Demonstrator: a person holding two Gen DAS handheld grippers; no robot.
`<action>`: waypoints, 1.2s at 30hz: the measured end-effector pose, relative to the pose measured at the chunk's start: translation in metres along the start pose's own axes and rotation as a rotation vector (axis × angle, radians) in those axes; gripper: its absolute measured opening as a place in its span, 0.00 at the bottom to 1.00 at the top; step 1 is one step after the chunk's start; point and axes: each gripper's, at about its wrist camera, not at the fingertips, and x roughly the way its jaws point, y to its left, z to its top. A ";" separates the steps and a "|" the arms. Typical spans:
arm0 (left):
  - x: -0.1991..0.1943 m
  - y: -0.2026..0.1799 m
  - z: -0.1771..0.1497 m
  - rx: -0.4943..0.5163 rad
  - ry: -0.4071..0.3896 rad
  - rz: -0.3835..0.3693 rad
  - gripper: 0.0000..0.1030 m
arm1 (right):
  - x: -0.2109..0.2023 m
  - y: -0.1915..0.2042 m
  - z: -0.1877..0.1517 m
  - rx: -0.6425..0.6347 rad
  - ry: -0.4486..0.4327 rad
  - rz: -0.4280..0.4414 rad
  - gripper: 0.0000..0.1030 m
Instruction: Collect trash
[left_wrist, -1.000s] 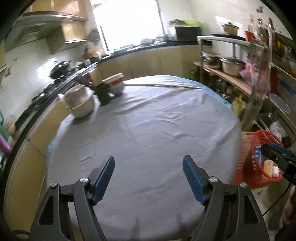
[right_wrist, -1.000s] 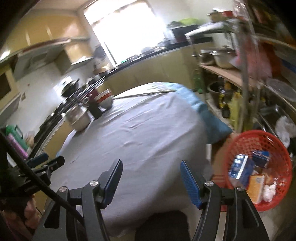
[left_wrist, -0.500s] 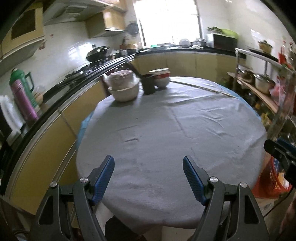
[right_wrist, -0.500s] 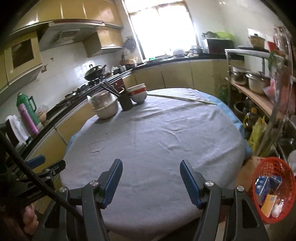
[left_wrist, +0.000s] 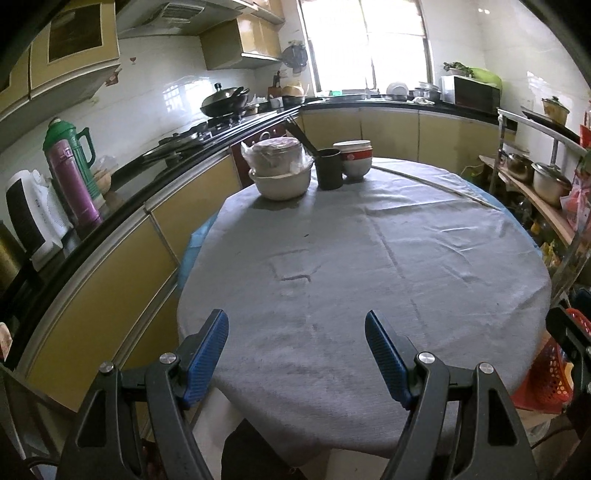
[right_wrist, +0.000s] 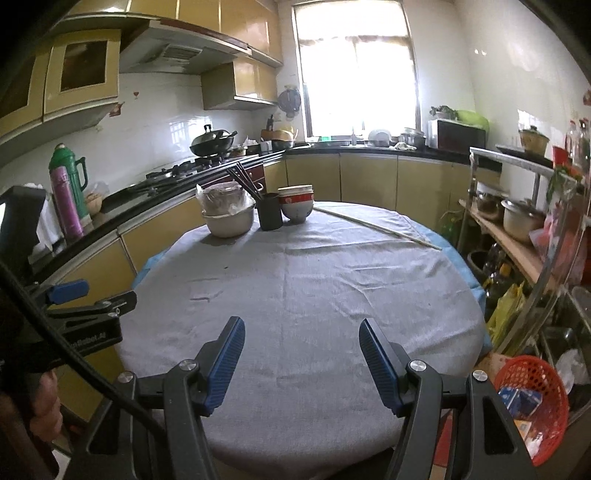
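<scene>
A red mesh basket (right_wrist: 535, 402) stands on the floor at the table's right, holding blue and orange cartons and white scraps; part of it shows in the left wrist view (left_wrist: 554, 373). My left gripper (left_wrist: 295, 332) is open and empty over the near edge of the round table (left_wrist: 369, 258) with its grey cloth. My right gripper (right_wrist: 301, 336) is open and empty over the same near edge. The left gripper also shows at the left of the right wrist view (right_wrist: 85, 302). I see no loose trash on the cloth.
At the table's far side stand a covered white bowl (left_wrist: 280, 173), a dark cup with chopsticks (left_wrist: 328, 168), stacked bowls (left_wrist: 354, 158) and a long thin stick (right_wrist: 376, 227). A counter with thermos (left_wrist: 72, 173) runs left; a pot shelf (right_wrist: 517, 229) stands right.
Both grippers have swung left and pulled back from the basket side, now facing the table squarely from its near edge. Both stay open and empty.
</scene>
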 end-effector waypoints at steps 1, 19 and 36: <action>0.001 0.001 0.000 -0.004 0.004 0.001 0.75 | 0.001 0.000 0.000 0.000 0.003 0.000 0.67; 0.010 0.008 0.002 -0.032 0.036 0.048 0.75 | 0.016 -0.008 0.008 0.026 0.004 0.028 0.67; 0.006 0.016 0.003 -0.065 0.028 0.060 0.75 | 0.016 -0.014 -0.002 0.064 0.031 0.037 0.67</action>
